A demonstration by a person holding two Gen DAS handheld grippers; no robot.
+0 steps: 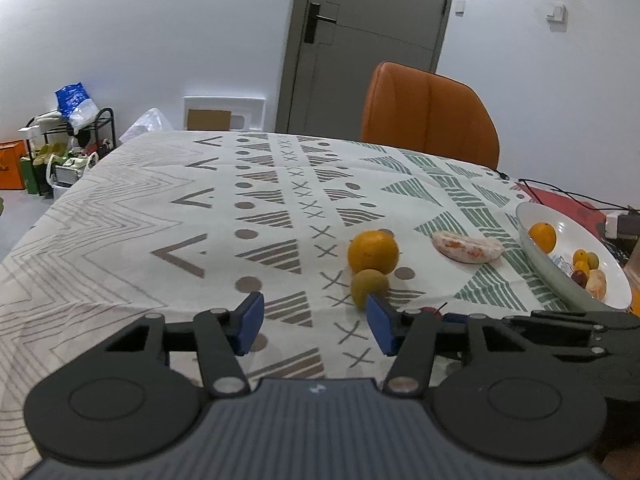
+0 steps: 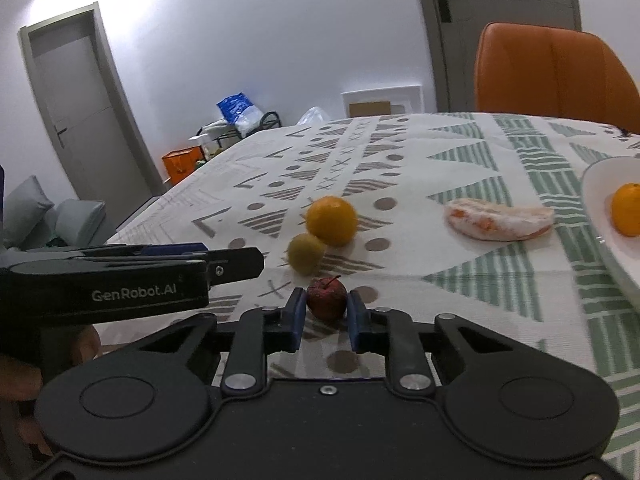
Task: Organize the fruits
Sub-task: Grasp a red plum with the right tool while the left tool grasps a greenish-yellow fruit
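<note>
On the patterned tablecloth lie an orange [image 1: 373, 251], a small yellow-green fruit [image 1: 366, 285] touching it, and a peeled citrus piece [image 1: 467, 247]. The white bowl [image 1: 538, 264] at the right holds an orange and several small fruits. My left gripper [image 1: 316, 322] is open and empty, just short of the green fruit. My right gripper [image 2: 326, 316] has its blue pads on both sides of a small dark red fruit [image 2: 326, 295] resting on the cloth. The orange [image 2: 331, 220], green fruit [image 2: 306, 253], citrus piece [image 2: 500, 219] and bowl [image 2: 600, 216] show beyond it.
An orange chair [image 1: 430, 114] stands behind the table's far edge. Cables and a red item [image 1: 560, 200] lie at the far right. A rack with clutter [image 1: 68, 148] stands on the floor at left. The left gripper body [image 2: 120, 280] crosses the right wrist view at left.
</note>
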